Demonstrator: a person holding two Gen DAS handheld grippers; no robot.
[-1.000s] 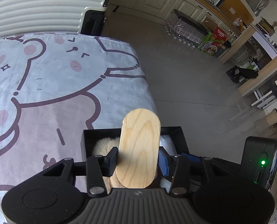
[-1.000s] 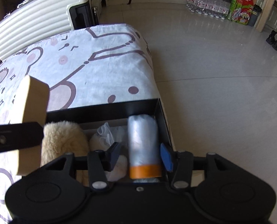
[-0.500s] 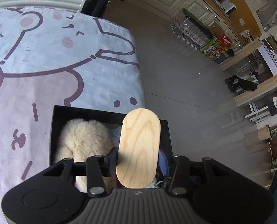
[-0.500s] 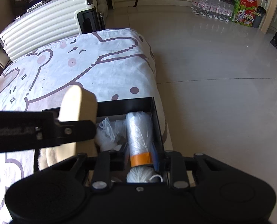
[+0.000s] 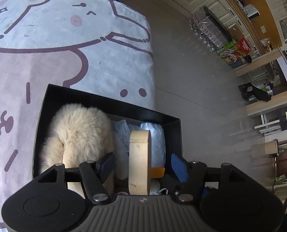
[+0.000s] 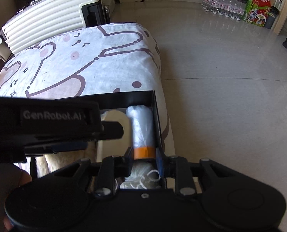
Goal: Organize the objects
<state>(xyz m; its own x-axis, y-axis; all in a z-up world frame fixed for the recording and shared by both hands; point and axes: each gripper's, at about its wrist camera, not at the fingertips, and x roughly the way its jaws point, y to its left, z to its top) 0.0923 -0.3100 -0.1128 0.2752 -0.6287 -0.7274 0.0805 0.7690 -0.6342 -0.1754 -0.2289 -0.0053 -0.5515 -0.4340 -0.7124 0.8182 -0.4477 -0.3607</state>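
A black box (image 5: 112, 101) sits at the near right corner of the bear-print cloth. Inside it a pale wooden oval block (image 5: 139, 158) stands on edge between the opening jaws of my left gripper (image 5: 142, 166); neither blue pad touches it. Beside it lie a fluffy cream item (image 5: 79, 135), crumpled clear plastic (image 5: 122, 133) and a plastic bag roll (image 6: 142, 129) with an orange band. My right gripper (image 6: 144, 156) is shut on that orange end, above a ball of white string (image 6: 143, 174). The left tool's black housing (image 6: 46, 119) hides the box's left half in the right wrist view.
The cloth (image 5: 66, 48) covers a raised surface that drops off to bare floor (image 6: 220, 96) on the right. A cream ribbed suitcase (image 6: 50, 19) stands behind it. Bottles and green cartons (image 6: 257, 9) line the far cabinets. A person's hand (image 6: 23, 176) shows at the lower left.
The left gripper sank into the box and its jaws parted, letting go of the wooden block, now seen edge-on. The right jaws closed onto the roll's orange end.
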